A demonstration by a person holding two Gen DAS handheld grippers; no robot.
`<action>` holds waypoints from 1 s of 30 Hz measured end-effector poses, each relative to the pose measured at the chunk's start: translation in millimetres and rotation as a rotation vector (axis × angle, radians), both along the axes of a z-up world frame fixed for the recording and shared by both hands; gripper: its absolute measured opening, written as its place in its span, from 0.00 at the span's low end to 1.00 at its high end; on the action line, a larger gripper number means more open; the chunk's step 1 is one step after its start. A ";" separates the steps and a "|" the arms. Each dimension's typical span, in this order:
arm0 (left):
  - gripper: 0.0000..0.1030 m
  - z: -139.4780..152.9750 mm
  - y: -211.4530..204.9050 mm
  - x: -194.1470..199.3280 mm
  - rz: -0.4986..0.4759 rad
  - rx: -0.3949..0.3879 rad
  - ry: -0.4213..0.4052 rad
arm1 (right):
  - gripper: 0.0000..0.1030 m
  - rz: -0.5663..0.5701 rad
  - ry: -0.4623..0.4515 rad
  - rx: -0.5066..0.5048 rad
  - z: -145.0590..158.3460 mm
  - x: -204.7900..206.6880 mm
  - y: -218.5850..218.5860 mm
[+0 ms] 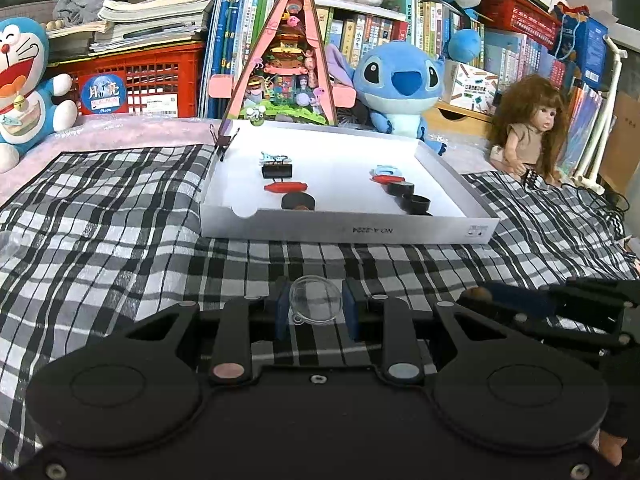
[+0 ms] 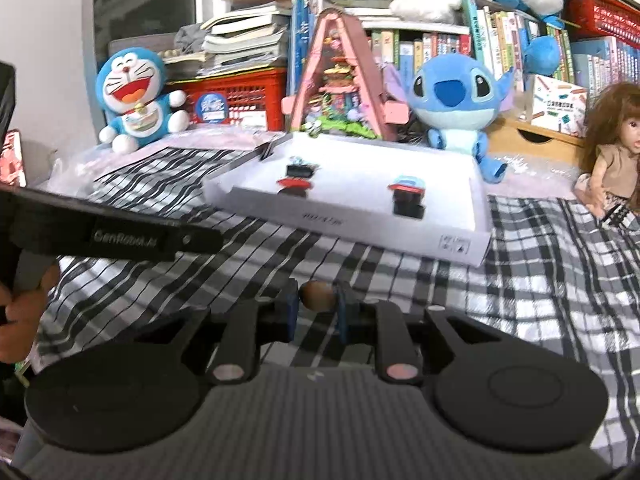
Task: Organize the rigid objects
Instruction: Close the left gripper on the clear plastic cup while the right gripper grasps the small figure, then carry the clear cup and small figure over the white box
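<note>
My left gripper is shut on a clear plastic half-dome, held above the checked cloth in front of the white tray. My right gripper is shut on a small brown ball; it also shows at the right of the left wrist view. In the tray lie two groups: a binder clip, a red piece and a dark round lid on the left; a blue-white piece, a red piece and black caps on the right.
Behind the tray stand a pink triangular toy house, a Stitch plush, a Doraemon plush, a doll, a red crate and shelves of books. Another clear piece lies at the cloth's left edge.
</note>
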State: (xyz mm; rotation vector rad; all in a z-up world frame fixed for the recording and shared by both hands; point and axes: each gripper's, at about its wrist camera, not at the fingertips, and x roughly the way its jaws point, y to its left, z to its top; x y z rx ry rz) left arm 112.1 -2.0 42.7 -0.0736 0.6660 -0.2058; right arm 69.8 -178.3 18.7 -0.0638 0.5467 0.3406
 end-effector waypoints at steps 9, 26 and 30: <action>0.25 2.7 -2.0 19.4 0.022 0.004 -0.007 | 0.24 -0.046 -0.010 0.007 8.2 23.0 -3.9; 0.25 22.3 6.6 91.7 0.046 -0.059 -0.027 | 0.24 -0.156 0.033 0.086 32.7 96.2 -29.9; 0.25 26.6 8.3 118.8 0.056 -0.071 0.011 | 0.24 -0.167 0.061 0.108 36.7 114.8 -33.6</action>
